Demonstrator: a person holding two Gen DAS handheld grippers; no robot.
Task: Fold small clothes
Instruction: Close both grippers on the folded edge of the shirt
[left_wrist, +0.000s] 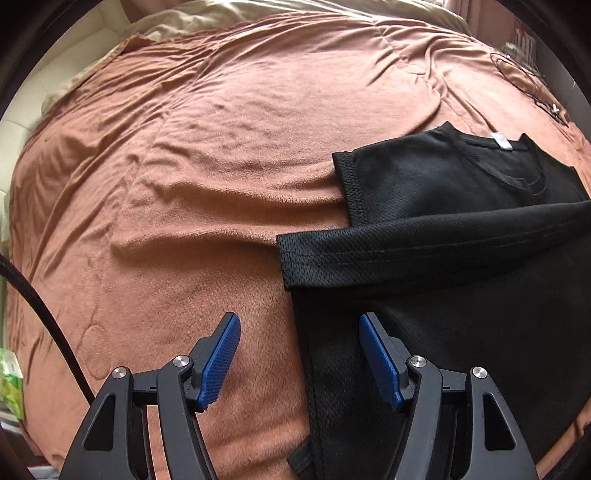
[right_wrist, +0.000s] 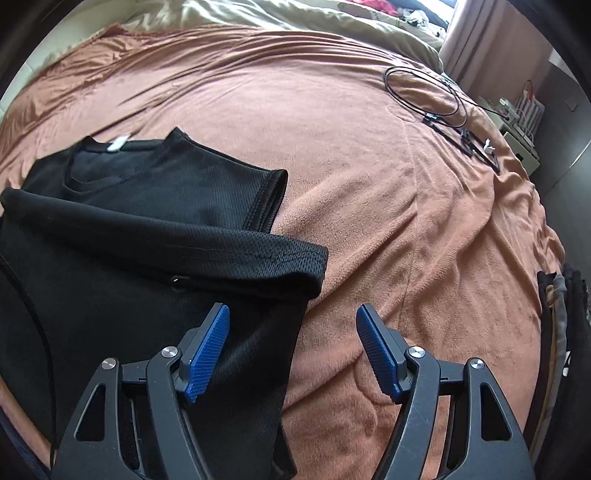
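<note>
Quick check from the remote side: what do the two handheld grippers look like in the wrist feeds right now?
Both match. The left gripper and right gripper each have black plastic linkage arms with triangular cut-outs, silver round pivot pins at the joints, and two fingers faced with blue ribbed pads. A black cable runs past the left one. No hands or sleeves show.

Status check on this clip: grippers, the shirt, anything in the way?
Left gripper open, empty. Right gripper open, empty. Black shirt on brown blanket, bottom folded up toward collar, sleeves out. Black cable far off, not obstructing.
</note>
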